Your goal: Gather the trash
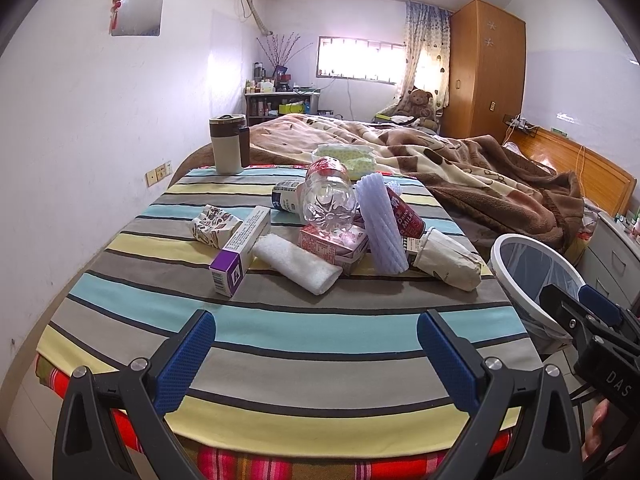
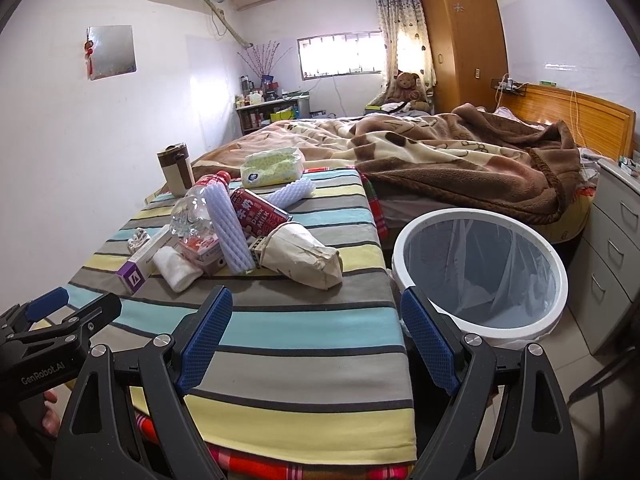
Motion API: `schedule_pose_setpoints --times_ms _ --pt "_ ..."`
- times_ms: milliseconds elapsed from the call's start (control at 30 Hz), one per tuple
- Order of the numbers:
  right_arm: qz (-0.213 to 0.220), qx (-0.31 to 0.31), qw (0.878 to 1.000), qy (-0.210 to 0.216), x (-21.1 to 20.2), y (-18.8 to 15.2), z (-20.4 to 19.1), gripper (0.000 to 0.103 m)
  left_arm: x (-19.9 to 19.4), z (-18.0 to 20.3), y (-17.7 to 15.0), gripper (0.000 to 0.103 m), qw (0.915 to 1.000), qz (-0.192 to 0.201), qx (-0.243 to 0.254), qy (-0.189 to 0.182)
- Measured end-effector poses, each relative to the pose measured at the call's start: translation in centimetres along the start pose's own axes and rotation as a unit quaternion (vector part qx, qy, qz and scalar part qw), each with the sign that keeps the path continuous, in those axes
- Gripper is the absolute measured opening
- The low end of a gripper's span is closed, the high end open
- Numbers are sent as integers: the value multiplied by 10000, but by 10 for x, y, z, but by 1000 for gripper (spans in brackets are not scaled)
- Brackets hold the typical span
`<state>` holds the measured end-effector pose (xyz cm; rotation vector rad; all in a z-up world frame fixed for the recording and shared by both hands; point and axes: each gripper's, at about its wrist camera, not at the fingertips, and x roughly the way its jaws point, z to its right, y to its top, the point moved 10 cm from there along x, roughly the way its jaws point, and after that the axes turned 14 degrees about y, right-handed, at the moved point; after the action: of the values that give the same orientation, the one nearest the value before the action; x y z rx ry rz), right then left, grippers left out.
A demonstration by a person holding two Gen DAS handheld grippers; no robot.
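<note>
A pile of trash lies on the striped table [image 1: 280,332]: a clear plastic bottle [image 1: 330,200], a purple-ended box [image 1: 240,256], a white foam roll [image 1: 298,264], a lilac foam net [image 1: 382,226], a crumpled paper bag [image 1: 448,258], a pink carton [image 1: 334,246] and a red milk can [image 2: 260,210]. A white-rimmed bin [image 2: 480,274] with a clear liner stands right of the table. My left gripper [image 1: 316,346] is open and empty over the table's near edge. My right gripper [image 2: 316,322] is open and empty between the table's corner and the bin.
A brown and cream thermos [image 1: 229,144] and a tissue pack [image 2: 272,167] stand at the table's far end. A bed with a brown blanket [image 2: 460,160] lies behind. Grey drawers [image 2: 612,248] stand right of the bin.
</note>
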<state>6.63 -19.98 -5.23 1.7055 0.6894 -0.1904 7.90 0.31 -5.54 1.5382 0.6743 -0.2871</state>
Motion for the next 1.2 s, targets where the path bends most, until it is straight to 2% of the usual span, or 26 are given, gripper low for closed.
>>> schedule_pose_setpoints --times_ms 1200 --pt "-31 2 10000 -12 -2 0 2 88 1 -1 -2 103 10000 -22 -36 -15"
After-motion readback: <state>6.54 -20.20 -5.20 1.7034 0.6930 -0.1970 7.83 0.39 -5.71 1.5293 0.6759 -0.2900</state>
